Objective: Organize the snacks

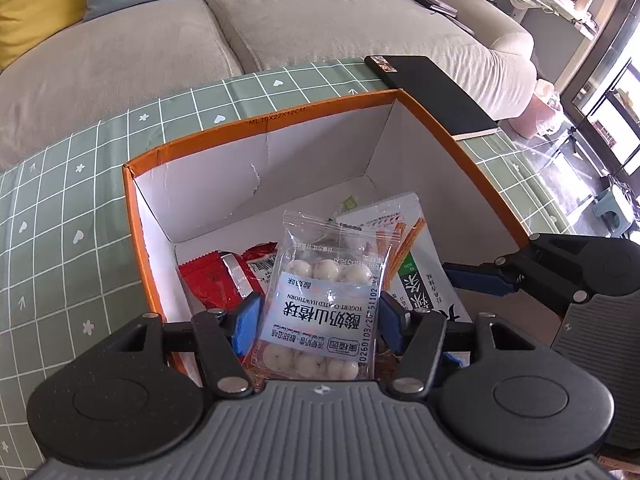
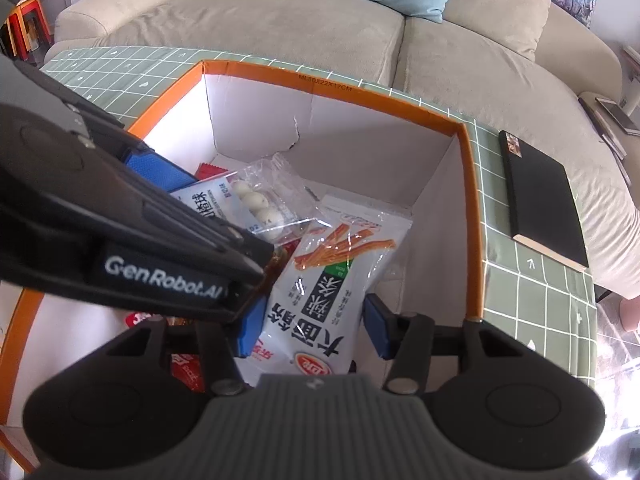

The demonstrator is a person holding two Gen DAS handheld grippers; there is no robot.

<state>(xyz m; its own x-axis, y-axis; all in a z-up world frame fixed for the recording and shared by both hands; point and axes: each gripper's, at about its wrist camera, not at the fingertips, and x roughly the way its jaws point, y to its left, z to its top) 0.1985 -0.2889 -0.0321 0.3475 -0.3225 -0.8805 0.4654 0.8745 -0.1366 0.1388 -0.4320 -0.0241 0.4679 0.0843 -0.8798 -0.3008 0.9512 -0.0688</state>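
Observation:
An orange-rimmed white cardboard box (image 1: 260, 120) stands on the green checked tablecloth; it also shows in the right wrist view (image 2: 474, 208). My left gripper (image 1: 318, 316) is inside the box, its blue pads on both sides of a clear packet of white yogurt hawthorn balls (image 1: 324, 288), jaws wide and seemingly not squeezing. The packet also shows in the right wrist view (image 2: 256, 200). My right gripper (image 2: 310, 330) is open over a white bag of spicy strips (image 2: 332, 276). Red snack packets (image 1: 216, 280) lie at the box's left.
A black notebook (image 1: 436, 92) lies on the tablecloth (image 1: 80, 184) just right of the box. A beige sofa (image 1: 160, 40) with blue and yellow cushions stands behind the table. The left gripper's body (image 2: 120, 232) crosses the right wrist view.

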